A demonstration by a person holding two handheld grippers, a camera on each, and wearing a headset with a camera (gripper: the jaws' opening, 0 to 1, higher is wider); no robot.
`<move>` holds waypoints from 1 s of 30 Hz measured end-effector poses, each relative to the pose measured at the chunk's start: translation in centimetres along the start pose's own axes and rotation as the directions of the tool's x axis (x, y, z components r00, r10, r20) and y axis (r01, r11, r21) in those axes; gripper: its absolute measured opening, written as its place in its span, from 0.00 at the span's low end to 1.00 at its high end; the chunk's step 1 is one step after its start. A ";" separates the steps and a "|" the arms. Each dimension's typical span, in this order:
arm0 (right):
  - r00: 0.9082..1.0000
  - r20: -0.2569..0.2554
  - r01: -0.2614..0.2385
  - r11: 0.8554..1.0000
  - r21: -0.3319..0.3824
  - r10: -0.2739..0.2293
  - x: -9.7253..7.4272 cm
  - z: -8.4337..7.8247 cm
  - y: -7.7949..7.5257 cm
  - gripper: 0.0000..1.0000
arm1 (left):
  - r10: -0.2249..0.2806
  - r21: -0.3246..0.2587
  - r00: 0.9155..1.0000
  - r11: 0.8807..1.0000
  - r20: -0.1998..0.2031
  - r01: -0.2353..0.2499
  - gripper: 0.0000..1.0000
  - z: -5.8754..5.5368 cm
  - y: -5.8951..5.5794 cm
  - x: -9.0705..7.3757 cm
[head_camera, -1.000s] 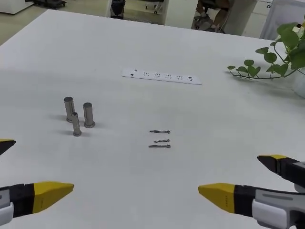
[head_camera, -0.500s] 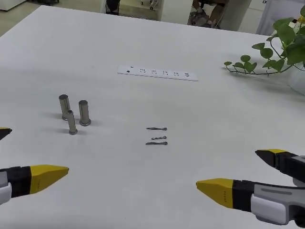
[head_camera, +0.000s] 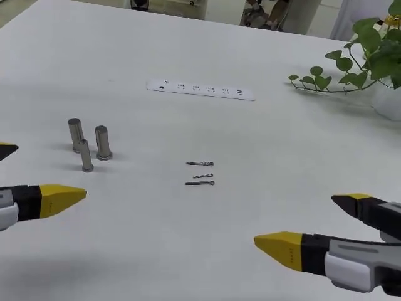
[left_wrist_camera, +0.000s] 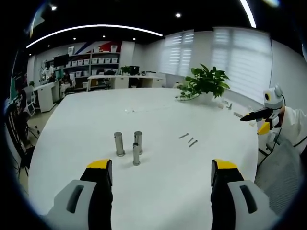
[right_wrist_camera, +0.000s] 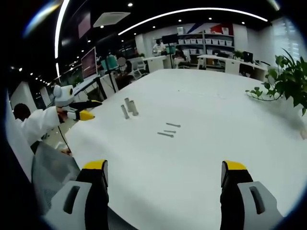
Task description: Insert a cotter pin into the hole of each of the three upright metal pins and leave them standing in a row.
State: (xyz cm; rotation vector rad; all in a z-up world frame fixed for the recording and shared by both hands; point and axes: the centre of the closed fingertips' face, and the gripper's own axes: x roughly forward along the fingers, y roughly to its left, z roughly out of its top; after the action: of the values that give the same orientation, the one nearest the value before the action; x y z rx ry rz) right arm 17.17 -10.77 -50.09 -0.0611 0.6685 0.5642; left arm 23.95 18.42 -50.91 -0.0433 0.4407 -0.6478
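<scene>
Smooth cylindrical metal pins (head_camera: 102, 142); thin wiry cotter pins (head_camera: 200, 182).

White table (head_camera: 188, 244) carrying three upright metal pins (head_camera: 86, 154), three cotter pins (head_camera: 202, 176), a power strip (head_camera: 200, 89) and a potted plant (head_camera: 374, 51).

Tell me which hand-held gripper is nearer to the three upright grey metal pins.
Left. The left hand-held gripper sits open close by the three upright grey metal pins, on their near-left side; the right hand-held gripper is far off to their right, beyond the small metal cotter pins.
</scene>
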 end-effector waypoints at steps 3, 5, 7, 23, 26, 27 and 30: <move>1.000 -0.003 0.004 1.000 0.001 -0.004 -0.1 -0.1 0.0 0.96 | -0.002 0.012 1.000 1.000 0.000 0.002 0.82 0.3 0.4 0.5; 1.000 -0.008 0.010 1.000 0.001 -0.010 -0.1 -0.2 0.0 0.96 | -0.002 0.023 1.000 1.000 -0.006 0.002 0.81 0.5 0.7 0.8; 1.000 -0.016 0.014 1.000 -0.005 -0.014 -0.2 -0.3 0.0 0.96 | 0.000 0.031 1.000 1.000 -0.007 0.000 0.80 0.6 1.0 1.2; 0.999 -0.017 0.041 0.999 0.019 -0.041 -0.6 -0.7 0.0 0.96 | -0.030 0.086 0.998 0.996 -0.062 0.036 0.68 0.1 2.0 4.2; 0.999 -0.017 0.046 0.999 0.019 -0.045 -0.7 -0.7 -0.1 0.96 | -0.031 0.093 0.997 0.995 -0.069 0.038 0.66 0.0 2.5 4.7; 0.999 -0.019 0.047 0.999 0.018 -0.047 -0.8 -0.6 -0.2 0.96 | -0.032 0.095 0.997 0.995 -0.069 0.038 0.66 0.1 2.6 4.8; 0.998 -0.019 0.053 0.998 0.017 -0.052 -0.9 -0.6 -0.2 0.96 | -0.029 0.098 0.997 0.995 -0.070 0.036 0.62 0.0 3.0 5.2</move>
State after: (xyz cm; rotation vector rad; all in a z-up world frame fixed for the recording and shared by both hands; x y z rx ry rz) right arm 16.39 -11.49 -50.02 -0.0678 0.6881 0.5079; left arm 29.38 17.71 -53.40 0.0663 0.4746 -0.7038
